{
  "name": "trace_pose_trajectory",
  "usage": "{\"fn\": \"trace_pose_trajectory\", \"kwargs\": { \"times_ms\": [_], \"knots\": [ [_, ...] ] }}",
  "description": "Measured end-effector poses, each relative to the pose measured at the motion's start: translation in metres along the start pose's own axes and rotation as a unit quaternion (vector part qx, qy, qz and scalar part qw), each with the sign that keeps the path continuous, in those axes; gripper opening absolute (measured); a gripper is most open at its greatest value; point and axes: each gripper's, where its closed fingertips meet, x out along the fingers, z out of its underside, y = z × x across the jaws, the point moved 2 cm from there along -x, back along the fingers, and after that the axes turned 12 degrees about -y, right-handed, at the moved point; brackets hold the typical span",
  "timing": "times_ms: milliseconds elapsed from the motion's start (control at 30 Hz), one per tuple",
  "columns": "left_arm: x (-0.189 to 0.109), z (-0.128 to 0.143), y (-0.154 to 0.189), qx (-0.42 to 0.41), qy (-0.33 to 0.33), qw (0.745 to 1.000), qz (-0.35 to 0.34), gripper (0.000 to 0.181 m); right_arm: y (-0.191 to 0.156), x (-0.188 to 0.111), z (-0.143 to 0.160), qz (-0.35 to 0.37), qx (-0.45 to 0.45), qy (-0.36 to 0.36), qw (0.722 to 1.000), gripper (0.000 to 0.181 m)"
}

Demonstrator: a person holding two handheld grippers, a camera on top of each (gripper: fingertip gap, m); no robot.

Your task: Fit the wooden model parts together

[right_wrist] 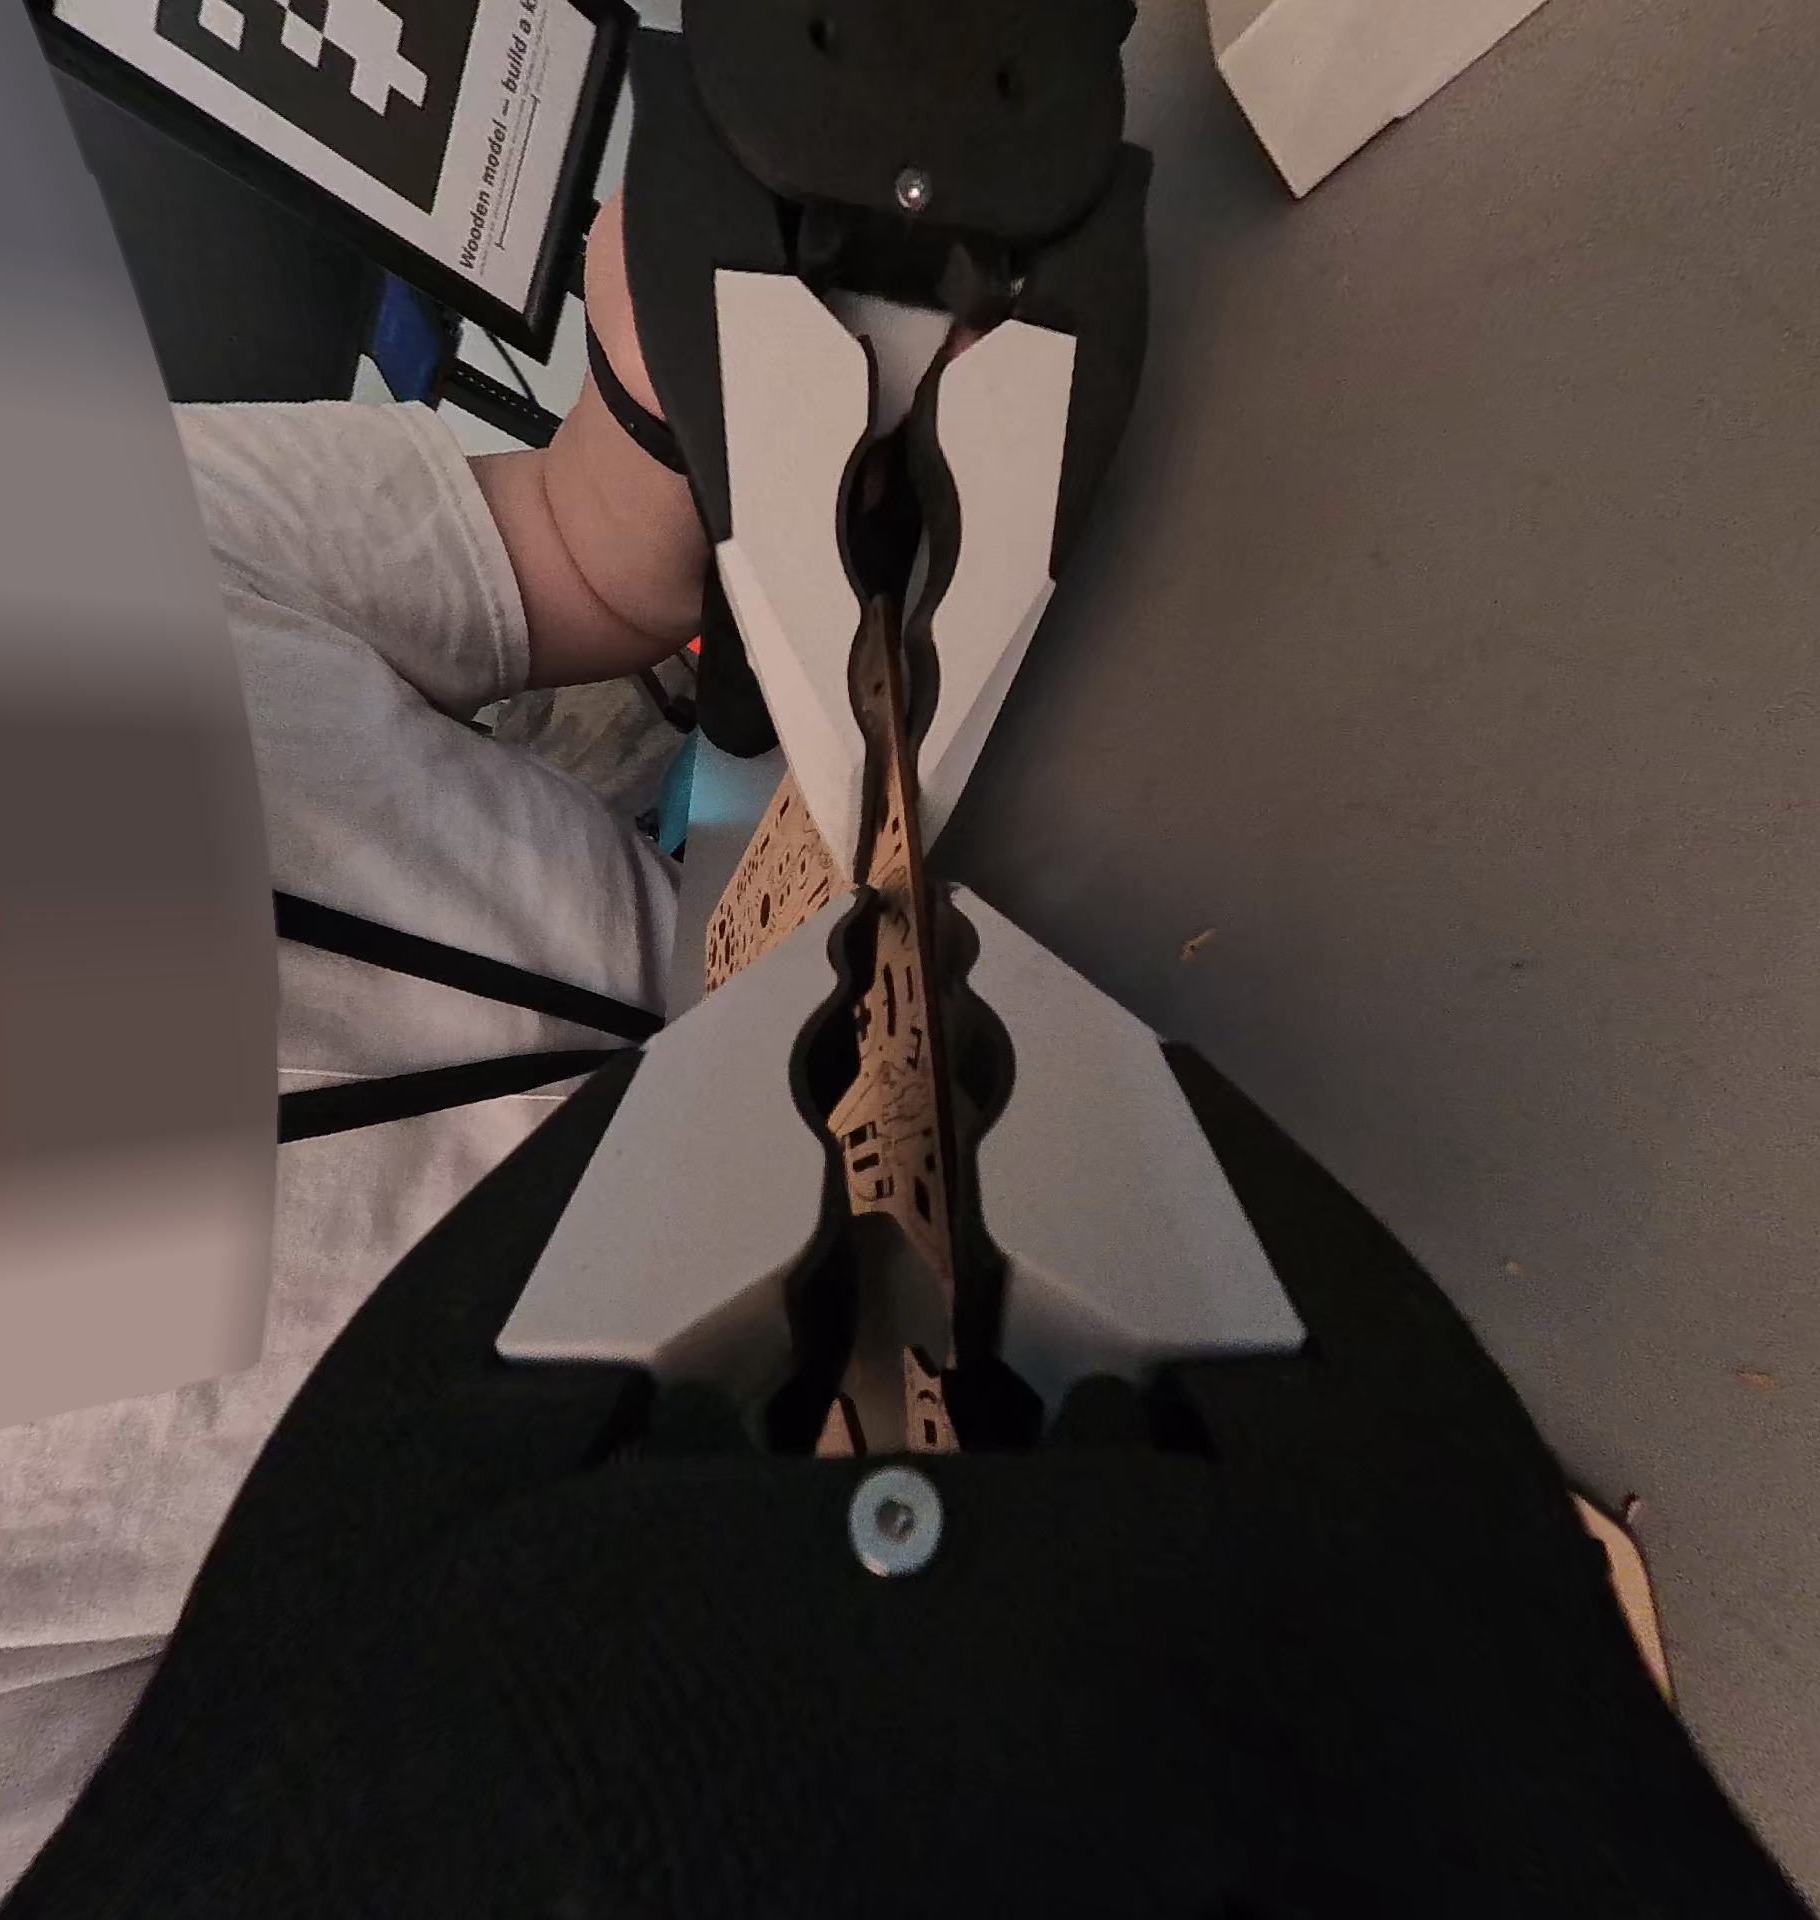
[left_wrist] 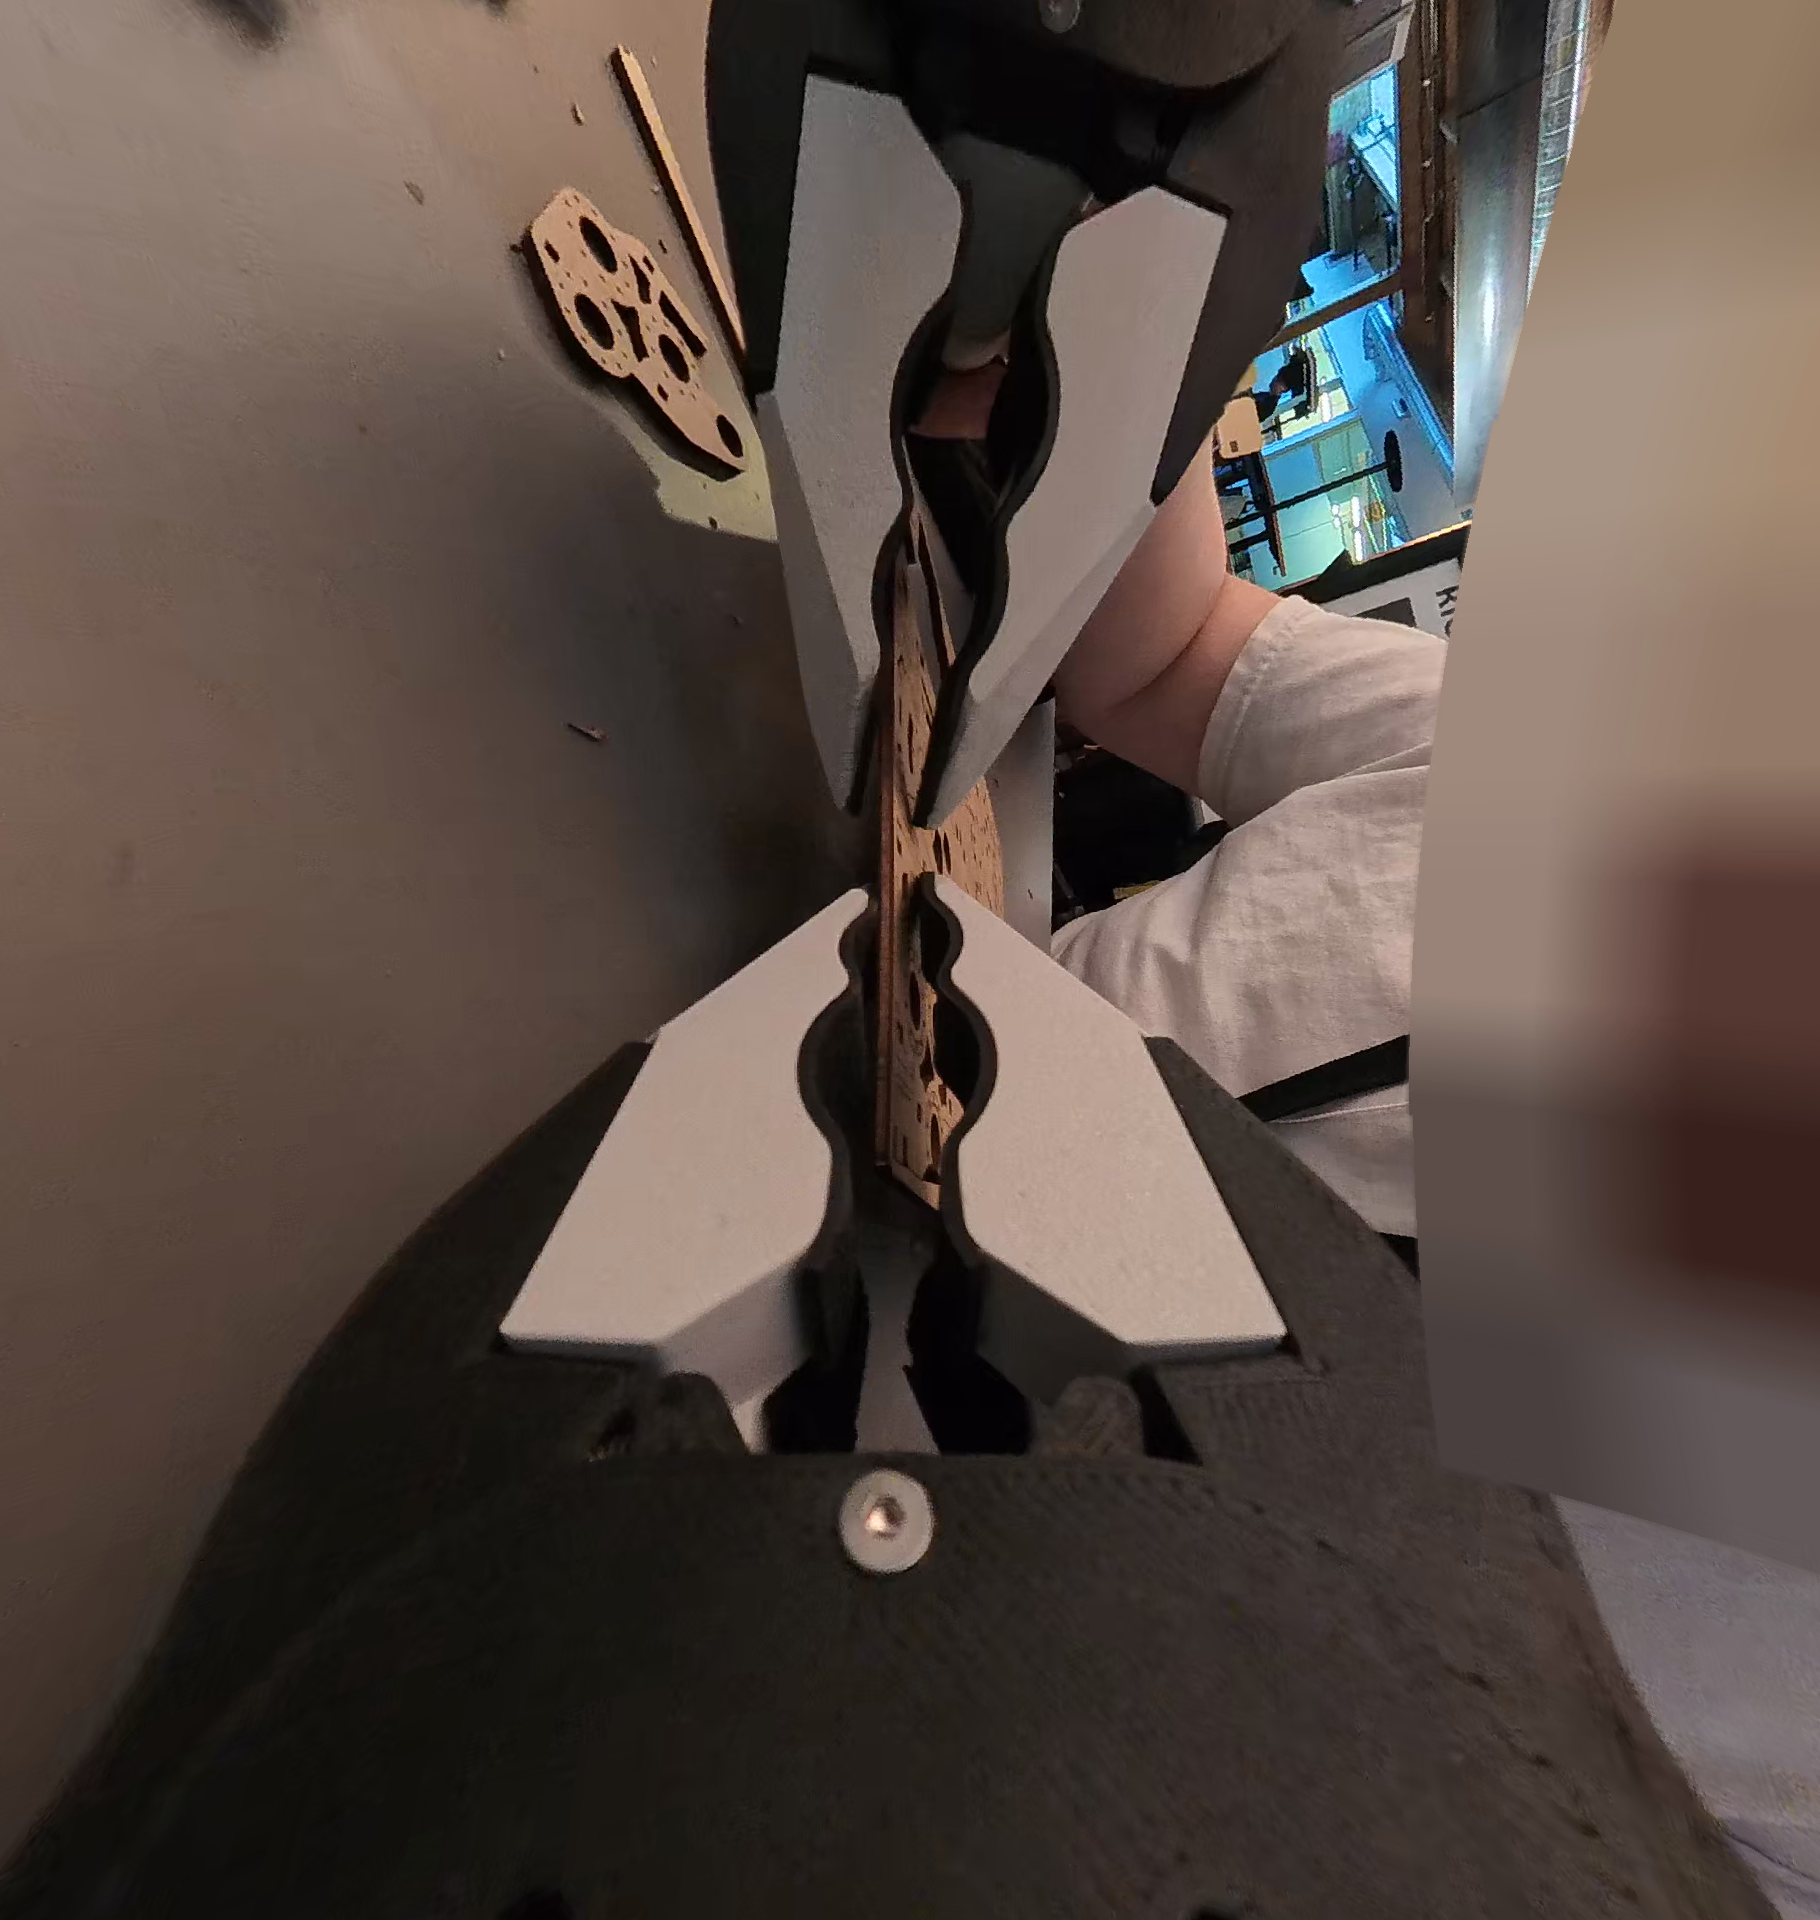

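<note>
between my two facing grippers, left gripper (left_wrist: 901, 914) and right gripper (right_wrist: 911, 904) are both clamping one thin perforated wooden sheet (left_wrist: 906, 1039); pressing parts together, next needing steady alignment.

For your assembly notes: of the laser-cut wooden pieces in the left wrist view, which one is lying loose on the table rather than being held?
The flat light-brown wooden plate with round holes, lying on the grey table at upper left. The other perforated wooden sheet stands edge-on, clamped between both hand-held grippers.
</note>
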Motion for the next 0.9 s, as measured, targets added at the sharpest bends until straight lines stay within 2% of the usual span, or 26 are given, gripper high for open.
{"fn": "trace_pose_trajectory", "kwargs": {
  "times_ms": [900],
  "knots": [
    [0.0028, -0.0002, -0.0069, -0.017, 0.000, 1.000, -0.013, 0.005, 0.0060, 0.0049, 0.0035, 0.059, -0.015, -0.019, 0.998, 0.011]
  ]
}}
